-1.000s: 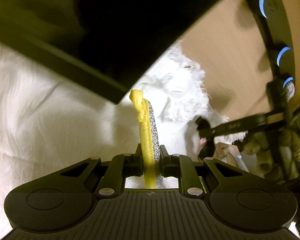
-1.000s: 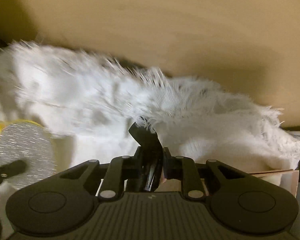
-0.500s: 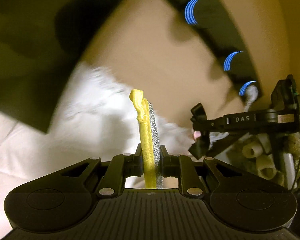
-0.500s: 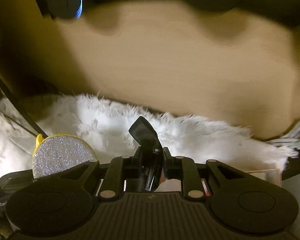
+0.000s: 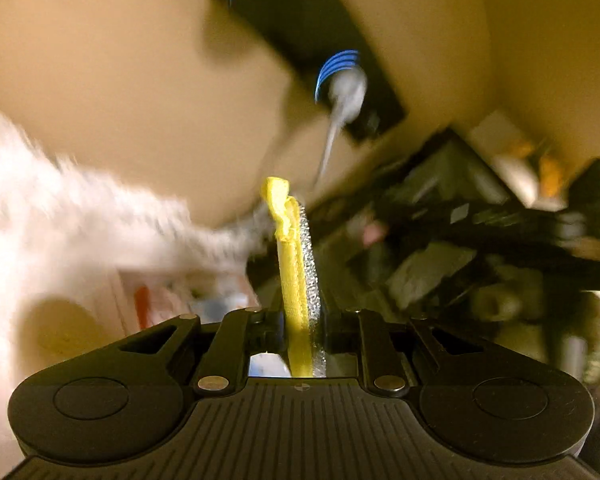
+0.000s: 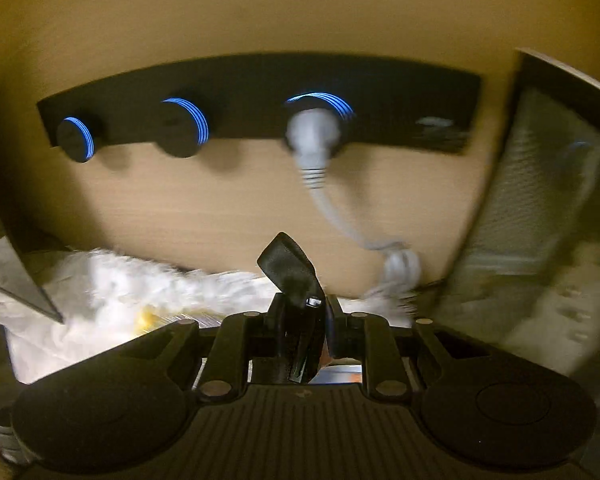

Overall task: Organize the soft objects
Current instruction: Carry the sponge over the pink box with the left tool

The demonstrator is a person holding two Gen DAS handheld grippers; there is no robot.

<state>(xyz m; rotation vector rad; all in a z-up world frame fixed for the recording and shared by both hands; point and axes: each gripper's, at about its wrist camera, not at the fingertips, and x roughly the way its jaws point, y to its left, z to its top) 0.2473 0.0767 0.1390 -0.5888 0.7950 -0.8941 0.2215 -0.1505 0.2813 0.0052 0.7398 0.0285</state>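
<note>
My left gripper is shut on a flat round pad, yellow on one side and glittery silver on the other, held edge-on and upright. A fluffy white fabric lies blurred at the left. My right gripper is shut on a black strap that sticks up between the fingers. The white fluffy fabric also shows low left in the right wrist view.
A black wall panel carries blue-lit round sockets, one with a grey plug and cable. The wall is tan wood. Cluttered dark shelving fills the right of the left wrist view. A mesh-fronted box stands at right.
Both grippers have swung up and to the right, away from the white fabric. The socket panel now sits mid-frame on the right wrist view. Both grips are unchanged.
</note>
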